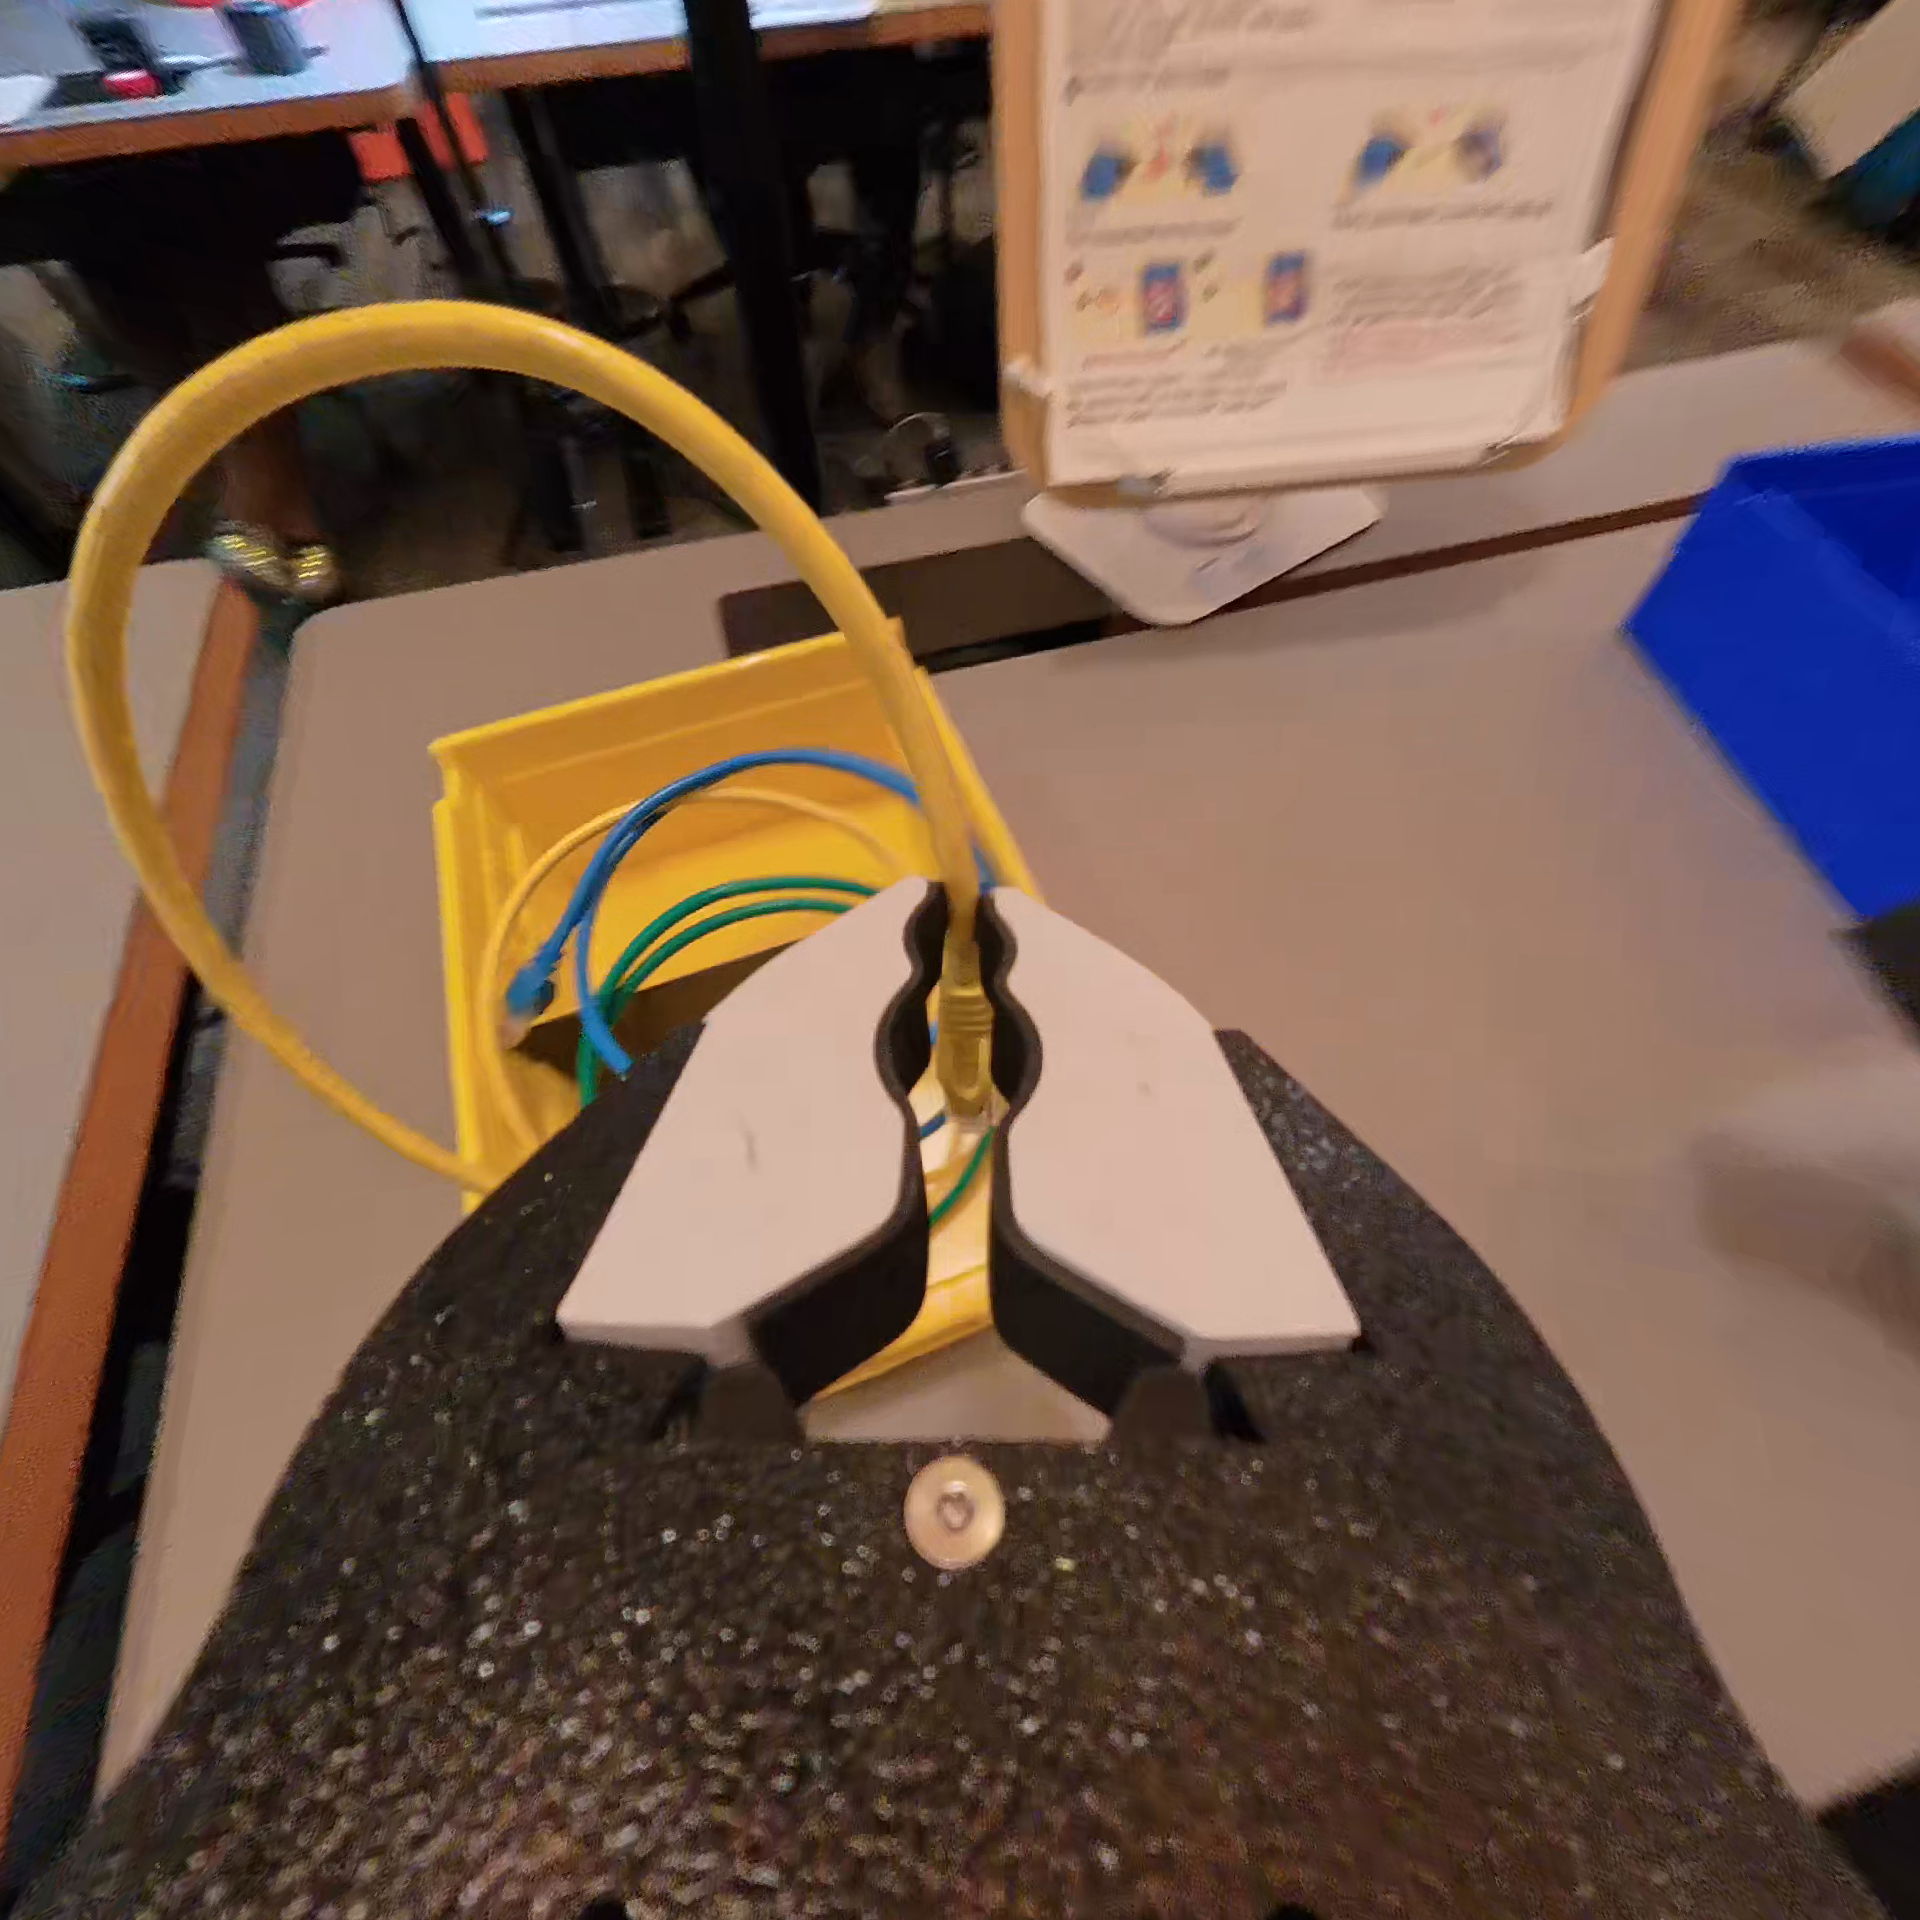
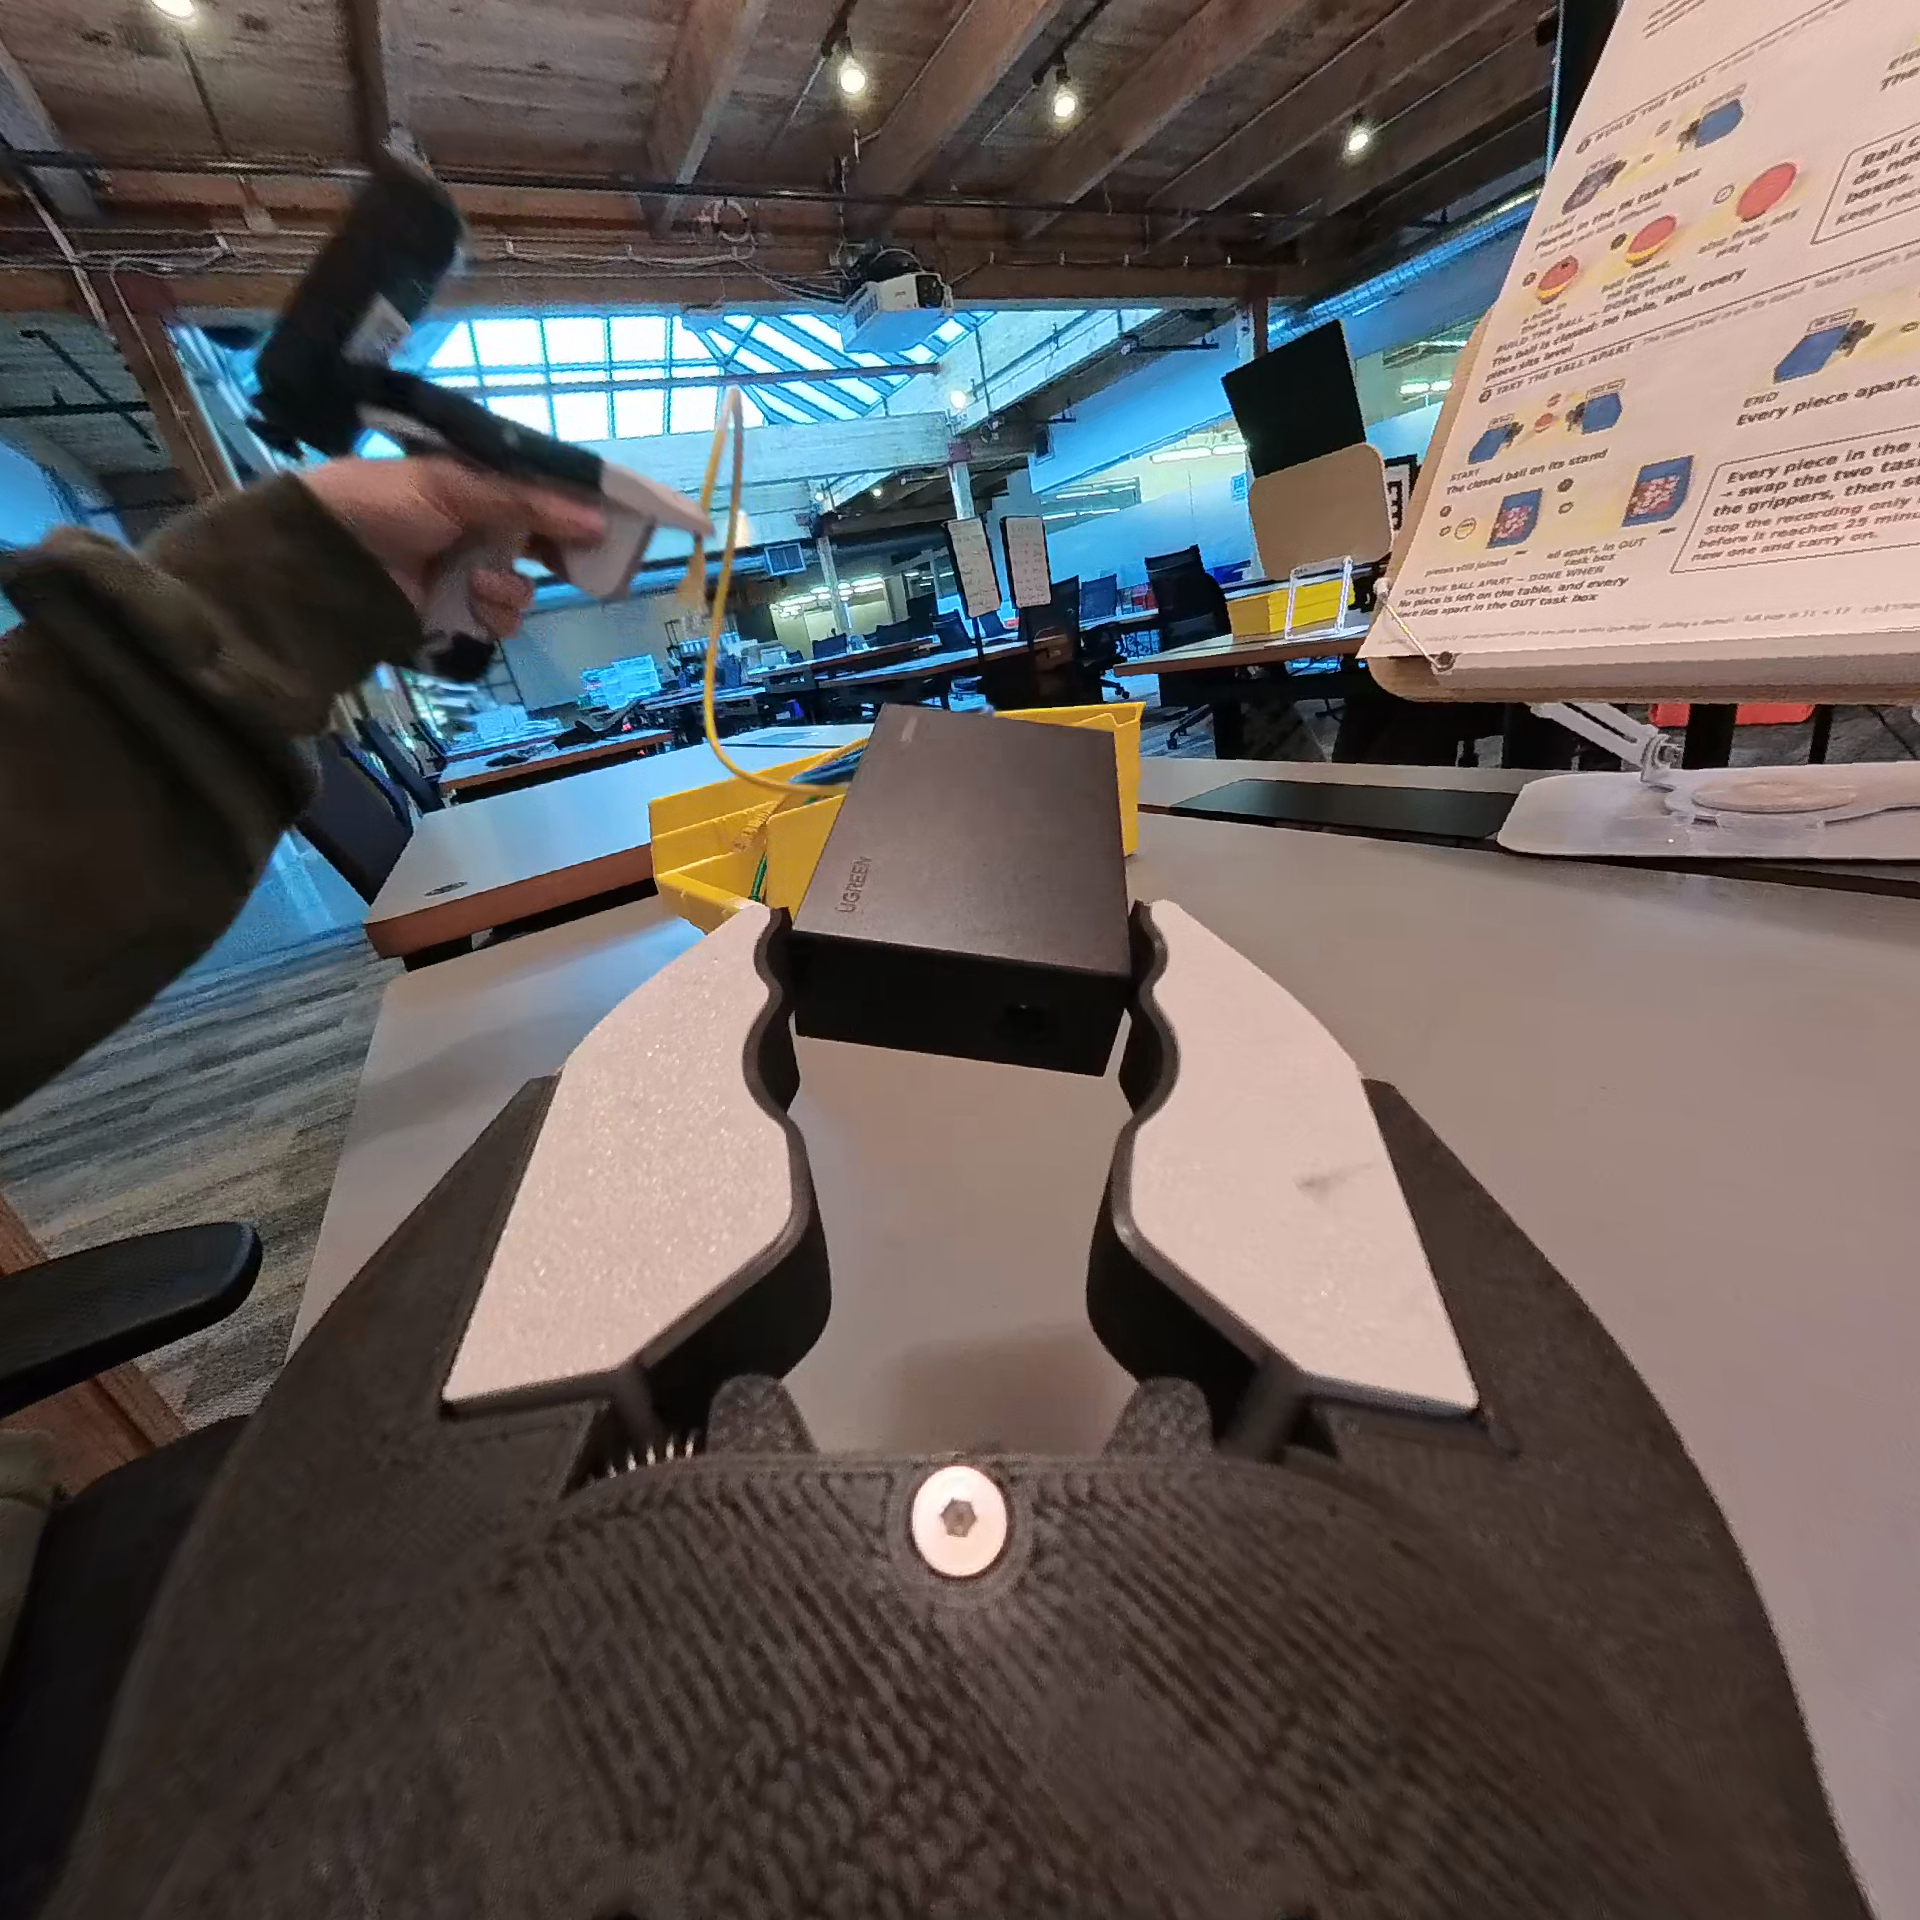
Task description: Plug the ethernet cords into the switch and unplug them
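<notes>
1. My left tool (image 1: 961, 914) is clamped on the yellow ethernet cord (image 1: 364, 343) just behind its plug (image 1: 964, 1039). The plug points back toward the camera, and the rest of the cord arcs up and left, then falls toward the yellow bin (image 1: 623, 748).
2. In the right wrist view that tool is raised well above the desk (image 2: 1455, 1039), with the cord hanging from it down into the bin.
3. My right tool (image 2: 961, 935) is closed on the switch (image 2: 966, 862), fingertips pressing its two side walls near the closer end. That end is lifted off the desk; I cannot tell whether the far end rests on the bin.
4. The bin also holds loose blue and green cords (image 1: 665, 914).
5. Handling, my read: the cord is light and springy, and its loop will tug sideways. A hold close behind the plug should limit twisting, but the clip is fragile.
6. The switch is a rigid, smooth box, probably slippery. A side-wall hold suits it, provided the ports stay uncovered. I cannot see ports from here.
</notes>
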Available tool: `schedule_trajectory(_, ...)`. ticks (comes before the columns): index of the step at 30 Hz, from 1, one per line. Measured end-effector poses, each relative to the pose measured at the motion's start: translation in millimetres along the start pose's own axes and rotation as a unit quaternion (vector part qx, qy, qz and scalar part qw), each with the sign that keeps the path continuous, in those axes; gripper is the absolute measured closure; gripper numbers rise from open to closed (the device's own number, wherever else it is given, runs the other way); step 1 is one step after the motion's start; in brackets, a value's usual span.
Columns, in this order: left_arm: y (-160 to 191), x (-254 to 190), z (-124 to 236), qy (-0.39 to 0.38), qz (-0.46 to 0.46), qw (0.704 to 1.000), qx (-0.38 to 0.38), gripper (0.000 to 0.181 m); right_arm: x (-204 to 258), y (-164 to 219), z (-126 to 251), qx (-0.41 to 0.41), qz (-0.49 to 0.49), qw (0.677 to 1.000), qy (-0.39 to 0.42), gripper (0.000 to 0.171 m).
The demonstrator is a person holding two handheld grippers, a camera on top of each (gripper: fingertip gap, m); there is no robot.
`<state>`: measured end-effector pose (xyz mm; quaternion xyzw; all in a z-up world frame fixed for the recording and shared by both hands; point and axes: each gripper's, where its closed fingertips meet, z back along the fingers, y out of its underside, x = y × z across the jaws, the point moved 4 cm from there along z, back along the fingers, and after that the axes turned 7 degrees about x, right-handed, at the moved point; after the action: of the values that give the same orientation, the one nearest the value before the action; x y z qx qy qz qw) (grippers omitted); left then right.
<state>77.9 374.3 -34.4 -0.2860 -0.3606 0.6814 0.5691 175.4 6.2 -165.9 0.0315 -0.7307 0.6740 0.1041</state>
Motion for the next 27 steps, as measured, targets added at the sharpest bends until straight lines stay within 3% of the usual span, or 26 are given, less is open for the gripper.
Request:
schedule_trajectory(1, -9, -7, 11, 0.024, 0.005, 1.000, -0.010, 0.176, 0, 0, 0, 0.000, -0.001, 1.000, 0.000, 0.110)
schedule_trajectory(6, -62, -21, 81, 0.095, 0.039, 0.986, -0.131, 0.175, -1, 0, 0, -0.002, -0.004, 1.000, -0.002, 0.110)
schedule_trajectory(11, -107, -34, 172, 0.182, 0.061, 0.933, -0.304, 0.175, 0, 0, 0, 0.001, -0.003, 1.000, -0.004, 0.110)
schedule_trajectory(15, -121, -58, 215, 0.264, 0.026, 0.909, -0.321, 0.176, -1, 0, 0, 0.001, -0.004, 1.000, -0.003, 0.110)
schedule_trajectory(20, -99, -94, 200, 0.355, 0.008, 0.904, -0.239, 0.176, -4, -1, 2, -0.008, -0.013, 1.000, 0.004, 0.110)
schedule_trajectory(27, 29, -166, 104, 0.391, -0.103, 0.915, -0.007, 0.176, -14, -6, 11, -0.046, -0.047, 0.998, 0.015, 0.110)
